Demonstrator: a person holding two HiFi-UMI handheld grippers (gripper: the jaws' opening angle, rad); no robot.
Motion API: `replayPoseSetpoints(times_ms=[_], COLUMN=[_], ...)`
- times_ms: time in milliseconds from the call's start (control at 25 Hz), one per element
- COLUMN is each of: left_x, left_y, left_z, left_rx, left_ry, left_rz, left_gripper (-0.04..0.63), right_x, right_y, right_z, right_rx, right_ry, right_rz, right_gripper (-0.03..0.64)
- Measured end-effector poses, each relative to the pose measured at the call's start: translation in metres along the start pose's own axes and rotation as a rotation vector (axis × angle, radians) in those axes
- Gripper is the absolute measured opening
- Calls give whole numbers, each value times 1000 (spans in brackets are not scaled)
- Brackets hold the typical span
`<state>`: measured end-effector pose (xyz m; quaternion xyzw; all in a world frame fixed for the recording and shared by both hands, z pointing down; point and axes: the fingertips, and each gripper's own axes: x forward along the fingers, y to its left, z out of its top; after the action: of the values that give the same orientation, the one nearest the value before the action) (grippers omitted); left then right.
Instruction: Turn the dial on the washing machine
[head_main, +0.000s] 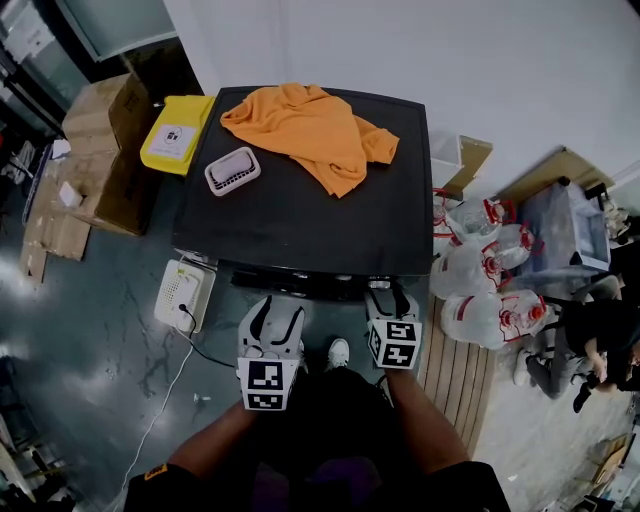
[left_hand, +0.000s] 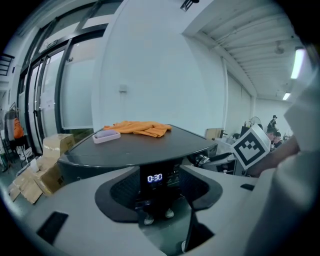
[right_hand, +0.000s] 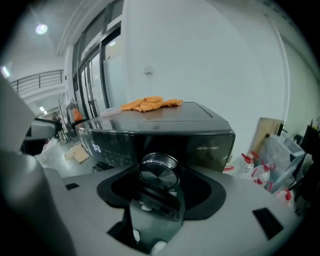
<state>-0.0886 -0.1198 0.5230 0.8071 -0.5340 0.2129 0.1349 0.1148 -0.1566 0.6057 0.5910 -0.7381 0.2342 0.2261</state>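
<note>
Status: right gripper (right_hand: 159, 173) on washing machine (head_main: 300, 220) dial (right_hand: 159, 167).
Its jaws clamp the dial at the near front panel's right end; left gripper (left_hand: 159, 182), jaws apart and empty, hovers left of it.

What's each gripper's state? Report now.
Left gripper: open, empty.
Right gripper: closed on the washing machine dial.

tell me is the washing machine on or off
On: the washing machine has lit digits glowing on its display, seen in the left gripper view.
</note>
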Motion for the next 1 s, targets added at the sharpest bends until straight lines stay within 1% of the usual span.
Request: replayPoseSetpoints(times_ms=[120, 200, 280, 360, 440, 600, 680, 720, 800, 920, 1000], left_x=[1, 2, 2, 1, 0, -1, -2, -3, -3, -5, -5], left_y=[-1, -2, -3, -4, -3, -1, 0, 0, 2, 4, 4], left_z=[-1, -1, 1, 1, 2, 0, -1, -2, -2, -4, -5], left_rx=[-5, -4, 0, 5, 8, 9, 6, 4, 1, -3, -7], left_ry=[4, 4, 2, 1, 1, 3, 6, 7, 9, 10, 9], left_rz=[-5, -5, -4, -3, 1, 10, 13, 15, 16, 19, 18], left_gripper=[247, 247, 247, 247, 247, 247, 247, 247, 247, 247, 247], right_x=[0, 0, 0, -1, -3, -6, -5, -4, -2, -2, -1], right_y=[-3, -3, -3, -2, 3, 17, 17, 15, 12, 9, 7], right_z=[0, 0, 0, 0, 3, 6, 4, 3, 4, 4, 2], right_rx=[107, 120, 92, 17, -95, -327, -384, -391, -364, -307, -245], right_ry=[-17, -17, -12, -3, 6, 22, 38, 44, 51, 50, 43], right_rz=[74, 85, 71, 30, -18, -89, -127, -143, -158, -145, -120], right_gripper=[267, 267, 268, 270, 273, 281, 281, 281, 281, 270, 265])
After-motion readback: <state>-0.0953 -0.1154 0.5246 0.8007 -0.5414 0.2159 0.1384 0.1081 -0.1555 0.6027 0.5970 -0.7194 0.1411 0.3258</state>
